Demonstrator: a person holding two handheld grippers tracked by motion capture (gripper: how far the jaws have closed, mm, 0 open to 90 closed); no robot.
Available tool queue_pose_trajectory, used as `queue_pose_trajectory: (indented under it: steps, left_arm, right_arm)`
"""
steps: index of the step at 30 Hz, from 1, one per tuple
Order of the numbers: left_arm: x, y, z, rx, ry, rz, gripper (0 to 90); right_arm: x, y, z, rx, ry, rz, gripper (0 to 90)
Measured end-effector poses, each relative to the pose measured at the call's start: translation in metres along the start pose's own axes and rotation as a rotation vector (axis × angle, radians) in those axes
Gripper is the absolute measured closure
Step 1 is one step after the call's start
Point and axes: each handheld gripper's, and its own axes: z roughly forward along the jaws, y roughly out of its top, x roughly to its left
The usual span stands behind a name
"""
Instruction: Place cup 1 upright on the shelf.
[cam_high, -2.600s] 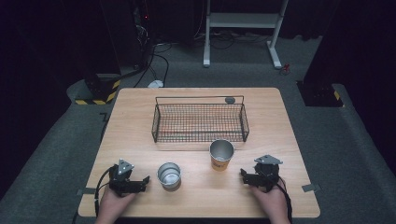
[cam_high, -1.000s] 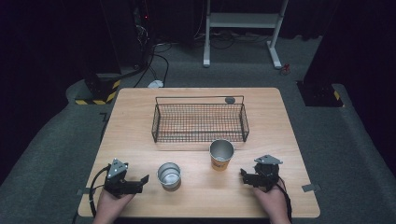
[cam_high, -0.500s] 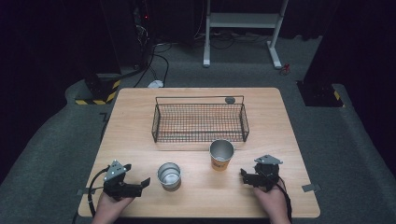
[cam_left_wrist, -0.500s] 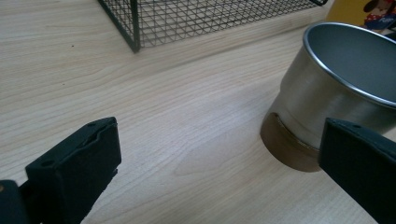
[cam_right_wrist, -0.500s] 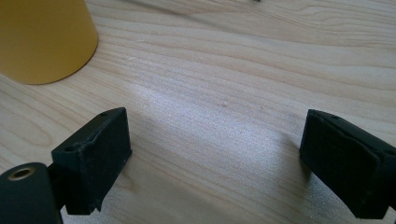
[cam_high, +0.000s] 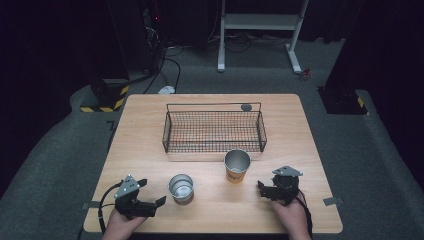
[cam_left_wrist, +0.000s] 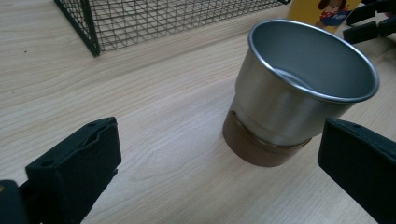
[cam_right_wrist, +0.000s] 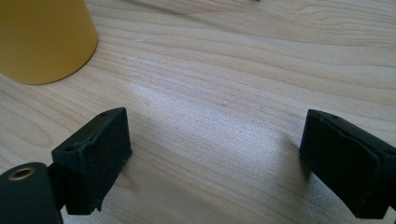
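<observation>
The left gripper (cam_high: 151, 194) sits at the lower left of the high view, jaws spread wide and empty, pointing at the steel cup (cam_high: 180, 187) just beside it. In the left gripper view that cup (cam_left_wrist: 299, 95) stands upright, right of centre. The right gripper (cam_high: 261, 189), lower right, is also spread open, near the yellow cup (cam_high: 237, 165).

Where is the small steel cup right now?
In the high view the small steel cup stands near the table's front edge, left of the yellow cup and just right of the open left gripper, in front of the wire basket.
</observation>
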Motion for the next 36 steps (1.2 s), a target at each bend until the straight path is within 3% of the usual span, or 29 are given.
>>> queue_pose_trajectory:
  steps: [17,18,26,36]
  left_arm:
    - [-0.014,0.003,0.007,-0.011,-0.077,0.017,0.2]
    - [-0.015,0.003,0.008,-0.008,-0.077,0.032,0.3]
    - [-0.019,0.004,0.014,-0.013,-0.114,0.020,0.7]
    - [-0.029,0.004,0.024,-0.008,-0.121,0.050,0.6]
  right_arm:
    - [0.000,0.000,0.000,0.000,0.000,0.000,8.4]
    - [0.000,0.000,0.000,0.000,0.000,0.000,8.4]
    - [0.000,0.000,0.000,0.000,0.001,0.001,8.3]
    - [0.000,0.000,0.000,0.000,0.001,0.001,8.3]
